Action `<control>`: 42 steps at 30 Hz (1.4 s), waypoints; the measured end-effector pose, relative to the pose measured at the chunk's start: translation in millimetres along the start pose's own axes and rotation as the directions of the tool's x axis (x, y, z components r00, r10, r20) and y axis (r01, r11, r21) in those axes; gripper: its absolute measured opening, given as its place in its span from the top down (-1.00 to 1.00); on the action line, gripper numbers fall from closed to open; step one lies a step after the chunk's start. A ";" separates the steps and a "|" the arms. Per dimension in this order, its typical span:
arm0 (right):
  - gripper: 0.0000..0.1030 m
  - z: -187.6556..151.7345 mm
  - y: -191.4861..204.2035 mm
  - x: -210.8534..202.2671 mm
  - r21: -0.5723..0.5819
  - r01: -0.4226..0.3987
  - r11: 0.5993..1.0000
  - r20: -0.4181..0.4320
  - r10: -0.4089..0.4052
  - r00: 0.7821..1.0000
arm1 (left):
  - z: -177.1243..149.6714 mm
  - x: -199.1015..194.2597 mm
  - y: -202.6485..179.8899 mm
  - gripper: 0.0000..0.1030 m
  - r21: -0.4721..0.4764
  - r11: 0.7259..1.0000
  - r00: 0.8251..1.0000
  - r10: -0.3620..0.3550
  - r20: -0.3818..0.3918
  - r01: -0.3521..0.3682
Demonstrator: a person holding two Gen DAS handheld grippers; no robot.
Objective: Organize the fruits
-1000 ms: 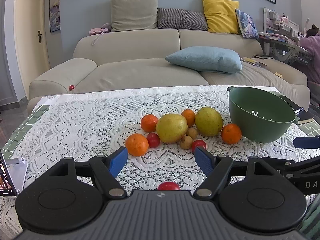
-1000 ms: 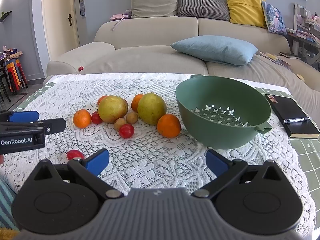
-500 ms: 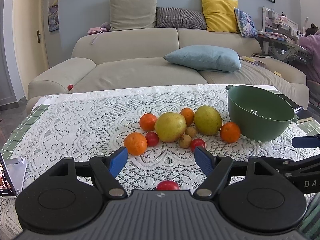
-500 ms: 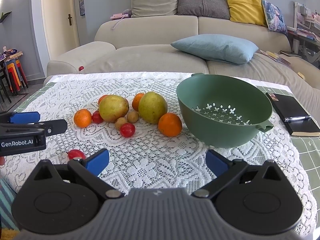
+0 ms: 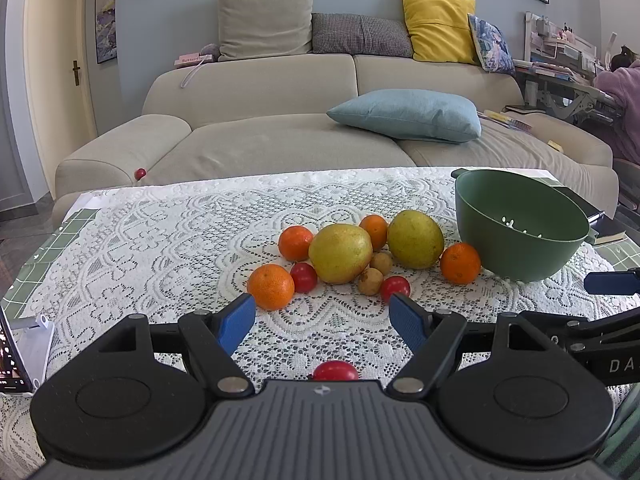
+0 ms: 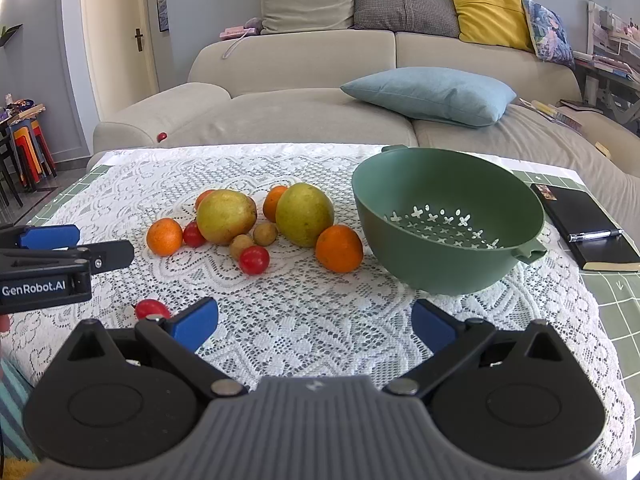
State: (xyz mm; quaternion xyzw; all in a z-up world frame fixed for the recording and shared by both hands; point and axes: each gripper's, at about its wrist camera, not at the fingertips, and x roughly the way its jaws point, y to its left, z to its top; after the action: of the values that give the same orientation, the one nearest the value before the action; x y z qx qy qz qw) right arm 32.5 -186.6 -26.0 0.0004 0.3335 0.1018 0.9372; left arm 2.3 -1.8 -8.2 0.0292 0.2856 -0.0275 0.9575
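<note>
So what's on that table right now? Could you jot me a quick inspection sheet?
Surface: table under a white lace cloth.
Job's things: green colander, empty; beside it two pears, four oranges, three small red fruits, two small brown fruits.
Clutter: black notebook with a pen.
Grippers: left claw and right claw both open, holding nothing.
Cables: nothing seen.
Surroundings: sofa with cushions, door.
</note>
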 end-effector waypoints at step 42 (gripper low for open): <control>-0.26 82.7 34.0 120.0 -0.485 -0.117 0.866 -0.078 0.091 0.993 | 49.1 98.5 17.8 -0.50 0.082 0.976 0.975 -0.191 -0.112 0.201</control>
State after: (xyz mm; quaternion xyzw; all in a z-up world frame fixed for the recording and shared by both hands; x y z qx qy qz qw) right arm 168.5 -124.9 -34.3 -0.2212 0.3208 0.2330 0.8910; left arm 112.6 8.9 -20.4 0.0467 0.3349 -0.1334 0.9316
